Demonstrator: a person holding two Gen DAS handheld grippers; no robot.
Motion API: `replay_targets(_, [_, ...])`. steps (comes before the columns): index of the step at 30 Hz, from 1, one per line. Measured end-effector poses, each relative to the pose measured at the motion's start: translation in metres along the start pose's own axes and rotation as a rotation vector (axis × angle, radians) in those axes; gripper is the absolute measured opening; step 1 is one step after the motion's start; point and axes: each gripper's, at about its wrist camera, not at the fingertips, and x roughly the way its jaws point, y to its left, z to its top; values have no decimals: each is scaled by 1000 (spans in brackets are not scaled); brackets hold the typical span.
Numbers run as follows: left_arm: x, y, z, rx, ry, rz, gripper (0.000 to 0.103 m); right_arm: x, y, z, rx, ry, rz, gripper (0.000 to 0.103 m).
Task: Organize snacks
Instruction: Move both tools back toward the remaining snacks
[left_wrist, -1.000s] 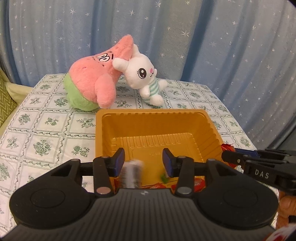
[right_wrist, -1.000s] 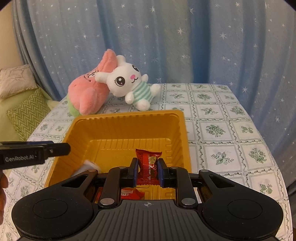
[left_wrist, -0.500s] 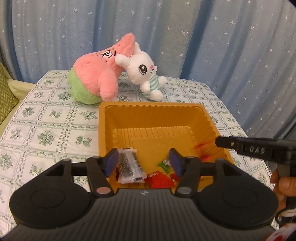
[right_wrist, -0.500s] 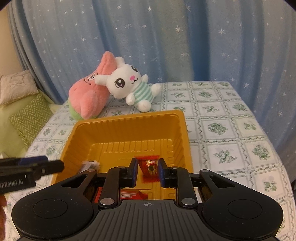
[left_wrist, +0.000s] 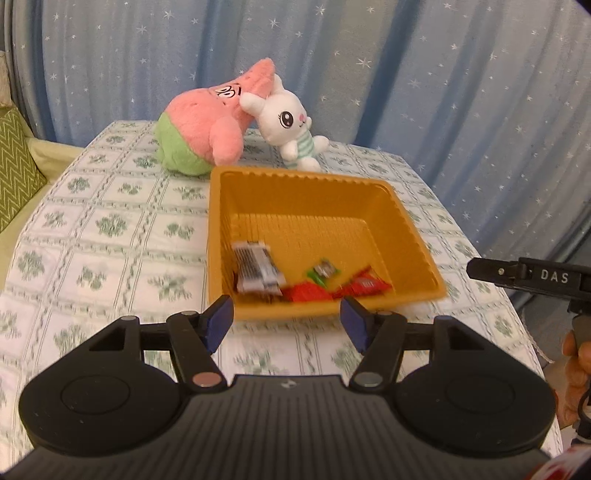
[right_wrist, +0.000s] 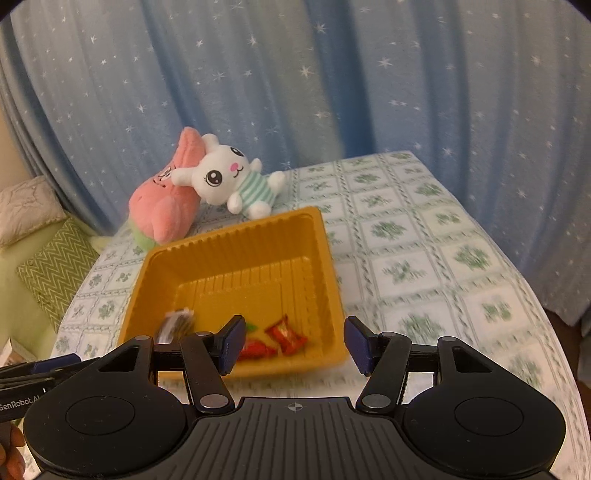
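Desk (left_wrist: 110, 229) in floral cloth, pink plush (left_wrist: 207, 125) and white bunny (left_wrist: 288, 125) at the far end, same as before. Orange tray (left_wrist: 325, 184) now sits beyond my jaws instead of under them; both grippers pulled back. Silver packet (left_wrist: 256, 267) I dropped lies in the tray's left corner, red candy (right_wrist: 286, 334) dropped near the front wall. Left gripper (left_wrist: 286, 321) spread, empty. Right gripper (right_wrist: 293, 343) jaws just opened, nothing between.

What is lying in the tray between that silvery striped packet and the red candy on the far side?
In the left wrist view, a small green-wrapped candy and a second red packet lie between the silvery packet and the red candy, all on the orange tray floor.
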Motion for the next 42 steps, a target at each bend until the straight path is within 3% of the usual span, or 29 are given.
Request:
replay_targets(11, [-62,-16,-51,7,2,22,64,-75,15,-66,-15,7,-3,59])
replay_targets(15, [-77,-20,-69,-6,9,28,64,-92,25,-94,-85,-1,-38,59])
replay_targets(20, [-94,-22,-91,-12,15,37,65,-106,23,-123,-72,20,-33,59])
replay_targets(31, [-116,-13,-134,-22,36,51,69,-129,19,-159,-86,33,-51,59])
replay_targets(42, [-116,-12,-150,-6,72,63,69,-129,18,-173,-86,60,-41,59])
